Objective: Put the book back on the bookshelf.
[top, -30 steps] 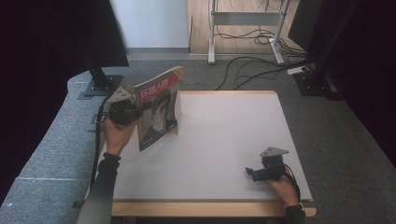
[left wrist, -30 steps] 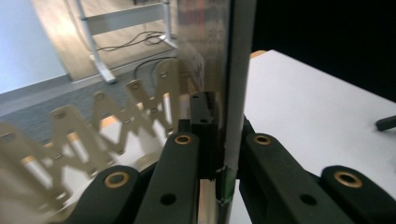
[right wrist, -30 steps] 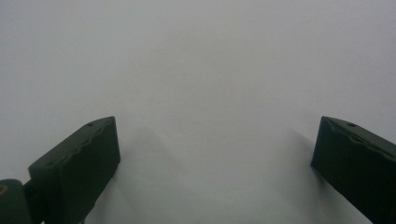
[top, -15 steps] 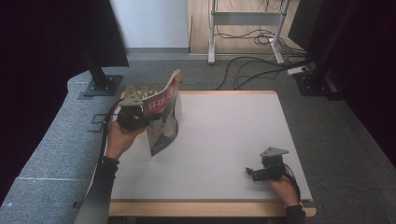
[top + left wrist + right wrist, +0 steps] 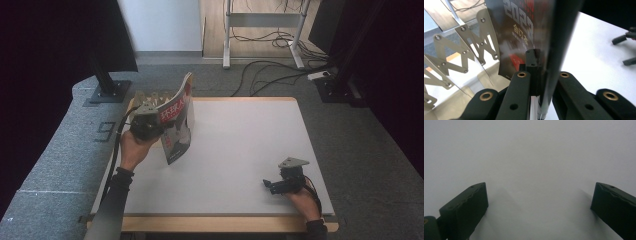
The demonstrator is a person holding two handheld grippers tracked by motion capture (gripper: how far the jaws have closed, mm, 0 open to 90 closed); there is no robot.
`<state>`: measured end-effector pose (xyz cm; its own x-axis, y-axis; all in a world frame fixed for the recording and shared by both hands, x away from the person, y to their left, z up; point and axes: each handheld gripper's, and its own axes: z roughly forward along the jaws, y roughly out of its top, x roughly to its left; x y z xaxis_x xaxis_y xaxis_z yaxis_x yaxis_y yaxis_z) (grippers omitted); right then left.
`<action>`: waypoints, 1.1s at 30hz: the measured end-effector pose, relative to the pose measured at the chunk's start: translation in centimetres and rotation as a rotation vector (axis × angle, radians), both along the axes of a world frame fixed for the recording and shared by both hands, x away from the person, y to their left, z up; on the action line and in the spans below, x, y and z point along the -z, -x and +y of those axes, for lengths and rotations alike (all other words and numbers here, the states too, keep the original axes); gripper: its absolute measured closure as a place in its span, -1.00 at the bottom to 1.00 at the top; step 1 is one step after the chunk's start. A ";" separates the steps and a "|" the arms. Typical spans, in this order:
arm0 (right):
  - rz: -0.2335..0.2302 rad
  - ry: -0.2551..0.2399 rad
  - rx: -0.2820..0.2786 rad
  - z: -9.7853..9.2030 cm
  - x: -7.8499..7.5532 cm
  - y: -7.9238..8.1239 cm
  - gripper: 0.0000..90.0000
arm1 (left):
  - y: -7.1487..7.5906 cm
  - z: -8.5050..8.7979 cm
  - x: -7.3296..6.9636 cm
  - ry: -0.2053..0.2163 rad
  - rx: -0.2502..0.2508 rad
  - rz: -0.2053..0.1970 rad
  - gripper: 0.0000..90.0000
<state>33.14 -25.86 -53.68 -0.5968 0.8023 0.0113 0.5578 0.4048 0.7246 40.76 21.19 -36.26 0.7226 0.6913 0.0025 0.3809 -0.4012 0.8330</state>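
In the left gripper view the magazine (image 5: 524, 30) is running off the top edge, its near edge smearing into a dark blurred band, and its small print is staying too blurred to read. In the high view the magazine (image 5: 176, 125) is hiding the left gripper (image 5: 150, 122) tips. The right gripper (image 5: 539, 202) jaws are being cut off at the bottom corners

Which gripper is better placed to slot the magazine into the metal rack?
Left gripper: already shut on the upright glossy magazine, right beside the silver metal rack. Right gripper rests open on the white table, far off.
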 end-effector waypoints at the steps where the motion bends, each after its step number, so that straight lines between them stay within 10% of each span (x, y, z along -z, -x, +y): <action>1: 0.000 0.000 0.000 0.0 0.0 0.0 -0.99 | -0.2 -0.1 0.0 -0.005 -0.009 -0.006 0.93; 12: -0.002 0.001 -0.001 0.0 0.0 0.0 -0.99 | -0.3 -2.5 0.4 -0.078 -0.054 -0.096 0.81; 28: 0.001 -0.001 0.001 0.0 0.0 0.0 -0.99 | 1.5 -4.2 1.0 -0.087 0.033 -0.087 -0.18; 33: 0.000 -0.002 0.003 0.0 0.0 0.0 -0.99 | 1.8 -3.7 1.2 -0.097 0.032 -0.100 0.02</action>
